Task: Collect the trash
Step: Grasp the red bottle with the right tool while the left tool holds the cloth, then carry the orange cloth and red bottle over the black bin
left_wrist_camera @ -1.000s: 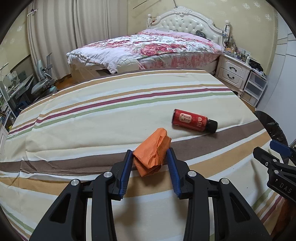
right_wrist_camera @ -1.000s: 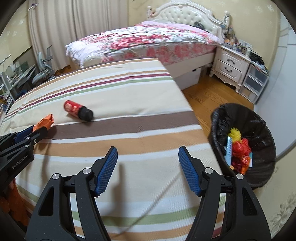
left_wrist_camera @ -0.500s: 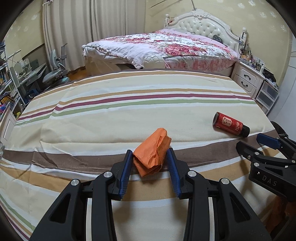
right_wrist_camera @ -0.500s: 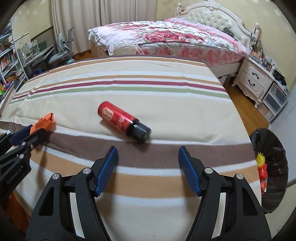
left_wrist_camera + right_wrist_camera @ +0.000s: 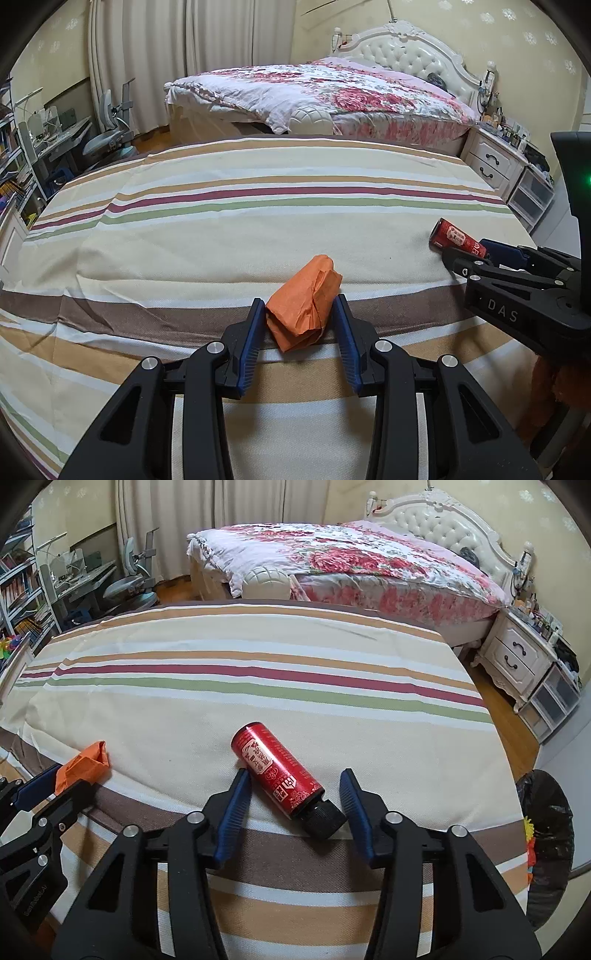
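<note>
Left gripper (image 5: 300, 334) jaws clamp the orange wad (image 5: 303, 303). Right gripper (image 5: 294, 805) jaws, just closing, flank the red bottle (image 5: 277, 768) without touching; it lies on the striped bed (image 5: 258, 679), cap at 5 o'clock. Bin (image 5: 546, 834) at 3 o'clock

Red bottle (image 5: 279, 771) lying btwn R hand-held gripper (image 5: 295, 801) jaws, just closing, not touching.

Between the left jaws sits creased, matt orange paper (image 5: 303, 303). Between the right jaws lies a glossy red bottle (image 5: 279, 770) (metal or plastic, hard to tell) with a ribbed black cap. Beneath both jaws spreads a woven, matt striped cloth (image 5: 258, 686).
</note>
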